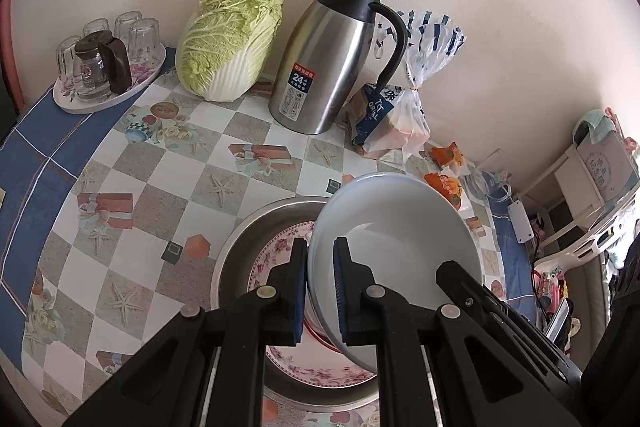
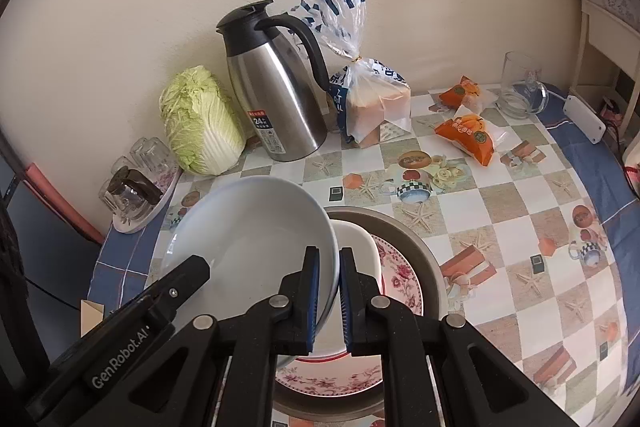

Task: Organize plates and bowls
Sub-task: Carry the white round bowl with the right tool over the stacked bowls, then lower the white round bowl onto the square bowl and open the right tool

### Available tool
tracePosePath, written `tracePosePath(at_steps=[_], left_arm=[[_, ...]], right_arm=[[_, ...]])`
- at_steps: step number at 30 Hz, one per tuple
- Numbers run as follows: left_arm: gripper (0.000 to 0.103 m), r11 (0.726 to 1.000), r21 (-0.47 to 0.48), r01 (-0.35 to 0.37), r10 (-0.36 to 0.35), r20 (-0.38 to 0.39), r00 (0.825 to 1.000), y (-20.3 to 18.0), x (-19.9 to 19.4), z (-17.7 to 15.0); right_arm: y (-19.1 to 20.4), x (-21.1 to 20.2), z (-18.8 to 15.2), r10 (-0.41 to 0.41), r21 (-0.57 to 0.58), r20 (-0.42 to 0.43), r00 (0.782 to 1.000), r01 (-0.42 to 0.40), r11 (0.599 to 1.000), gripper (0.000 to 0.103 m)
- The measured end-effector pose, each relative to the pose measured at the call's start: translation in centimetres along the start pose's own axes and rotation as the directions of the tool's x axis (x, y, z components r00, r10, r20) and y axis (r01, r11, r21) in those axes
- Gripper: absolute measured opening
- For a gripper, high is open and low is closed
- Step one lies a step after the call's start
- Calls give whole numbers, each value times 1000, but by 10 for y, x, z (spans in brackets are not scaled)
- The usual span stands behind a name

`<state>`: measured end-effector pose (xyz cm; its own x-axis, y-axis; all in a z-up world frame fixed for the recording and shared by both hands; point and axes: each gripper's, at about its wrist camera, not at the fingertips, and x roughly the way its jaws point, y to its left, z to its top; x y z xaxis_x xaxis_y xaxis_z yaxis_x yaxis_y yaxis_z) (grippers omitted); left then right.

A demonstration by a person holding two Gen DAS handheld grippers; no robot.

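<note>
Left tool nearly closed, pads pinching rim of pale blue bowl. Right tool likewise narrow, clamping opposite rim of same bowl. Bowl tilted, raised above metal basin on bench. Floral plate inside basin, seemingly white dish atop it.

Pale blue-grey bowl at lower centre; beneath it a white plate rimmed with pink-red roses, inside a dull silver basin. The tabletop shows grey-and-white checks with starfish, bordered blue. Upper centre: a steel-and-black flask, a green-white cabbage.
</note>
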<state>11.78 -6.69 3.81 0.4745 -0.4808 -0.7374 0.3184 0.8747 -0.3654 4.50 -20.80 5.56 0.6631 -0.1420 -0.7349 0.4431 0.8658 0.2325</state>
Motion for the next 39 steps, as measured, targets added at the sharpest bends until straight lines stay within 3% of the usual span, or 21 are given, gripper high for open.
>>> tracePosePath(at_steps=[16,39], left_arm=[[11,1000,-3,-8,8,-48,999,-1,20,-3],[11,1000,-3,-8,8,-56,998,-4,26,-3]], right_arm=[[-10,16,-2,-15,11,-35,999,16,1000,11],[-22,32,-5,-45,21,-67,997,46,999,13]])
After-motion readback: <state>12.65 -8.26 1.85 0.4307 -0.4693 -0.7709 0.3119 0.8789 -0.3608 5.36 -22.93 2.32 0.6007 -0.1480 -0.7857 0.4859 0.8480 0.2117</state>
